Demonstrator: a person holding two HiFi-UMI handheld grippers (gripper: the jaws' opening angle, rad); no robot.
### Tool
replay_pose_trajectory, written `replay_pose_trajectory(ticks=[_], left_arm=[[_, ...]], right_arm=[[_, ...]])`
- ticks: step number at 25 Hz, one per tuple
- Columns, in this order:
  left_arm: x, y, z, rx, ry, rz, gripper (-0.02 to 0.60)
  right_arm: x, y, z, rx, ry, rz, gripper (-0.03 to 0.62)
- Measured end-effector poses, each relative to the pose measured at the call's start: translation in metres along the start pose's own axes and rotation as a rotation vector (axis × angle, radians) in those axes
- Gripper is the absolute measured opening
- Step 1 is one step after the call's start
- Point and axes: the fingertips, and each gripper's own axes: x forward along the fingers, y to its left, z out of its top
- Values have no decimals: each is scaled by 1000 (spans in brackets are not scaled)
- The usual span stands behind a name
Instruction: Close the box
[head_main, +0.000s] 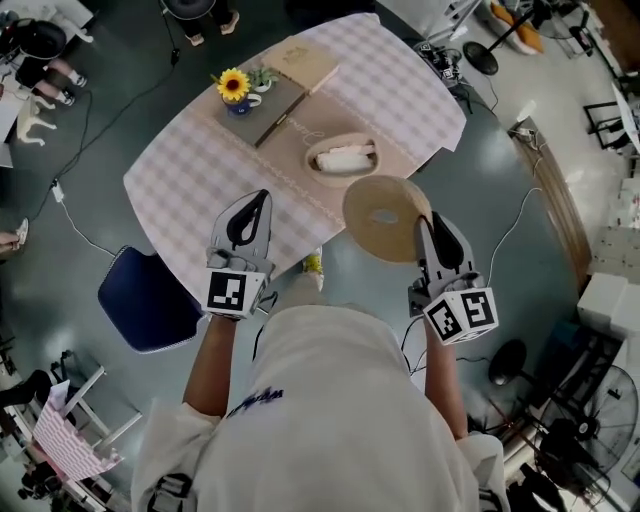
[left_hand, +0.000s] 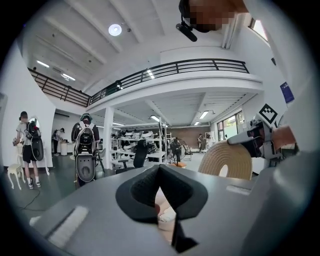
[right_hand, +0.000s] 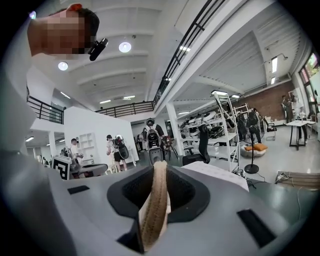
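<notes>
In the head view, the oval woven box (head_main: 342, 160) sits open on the checked table (head_main: 190, 180) with white contents showing, near a sunflower (head_main: 233, 85) and a book (head_main: 303, 63). Script on the cloth is too faint to read. The right gripper (head_main: 422, 228) holds the round lid (head_main: 380, 215) off the table's near edge, apart from the box. The left gripper (head_main: 260, 200) hangs over the cloth. The left gripper view shows its jaws drawn together on nothing, and the lid's flat face. The right gripper view shows its jaws clamped on the lid's rim, seen edge-on.
</notes>
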Motion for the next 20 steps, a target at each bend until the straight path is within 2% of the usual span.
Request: replay_pose_trajectory(ticks=[5, 9, 12, 15, 20], left_arm=[[29, 24, -12, -62, -24, 0, 2], [41, 40, -38, -79, 17, -5, 2], [50, 45, -45, -121, 17, -10, 2], [55, 47, -54, -130, 33, -8, 2], [60, 57, -71, -144, 63, 29, 2]], right_arm=[[42, -5, -1, 33, 37, -22, 81], [72, -4, -11, 49, 72, -20, 81], [91, -5, -9, 47, 83, -19, 81], [105, -8, -11, 47, 102, -20, 81], [127, -14, -18, 71, 121, 1, 81]])
